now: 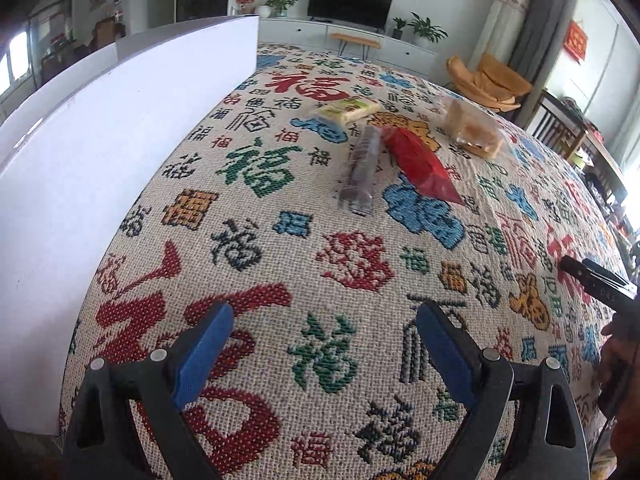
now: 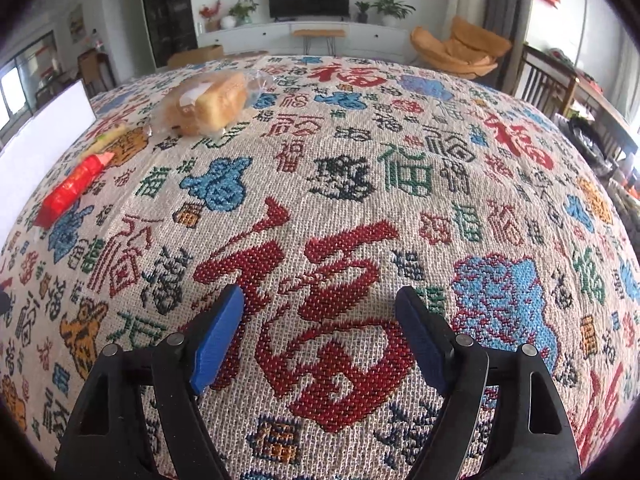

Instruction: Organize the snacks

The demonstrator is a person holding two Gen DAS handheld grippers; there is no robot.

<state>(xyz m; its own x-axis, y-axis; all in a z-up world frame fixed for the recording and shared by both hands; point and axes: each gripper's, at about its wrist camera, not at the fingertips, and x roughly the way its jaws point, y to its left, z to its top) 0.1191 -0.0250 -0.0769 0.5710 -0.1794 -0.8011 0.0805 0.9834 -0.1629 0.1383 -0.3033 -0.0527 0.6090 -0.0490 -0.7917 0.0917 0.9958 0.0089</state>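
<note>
Several snacks lie on the patterned tablecloth (image 1: 320,264). A red packet (image 1: 416,164), a clear packet with dark contents (image 1: 360,172), a yellow-green packet (image 1: 348,110) and bagged bread (image 1: 472,130) sit far ahead of my left gripper (image 1: 324,316). Its blue-padded jaws stand open over bare cloth with nothing between them. In the right wrist view the bagged bread (image 2: 208,104) and the red packet (image 2: 72,190) lie far off to the upper left. My right gripper (image 2: 320,300) is open too, empty, above a large red character. The right gripper's tip (image 1: 592,276) shows at the left view's right edge.
A white box wall (image 1: 100,168) stands along the table's left side, also seen as a white box wall (image 2: 36,152). Behind the table are a TV (image 1: 350,2), a white cabinet, plants, an orange chair (image 2: 460,50) and dark wooden furniture at the right.
</note>
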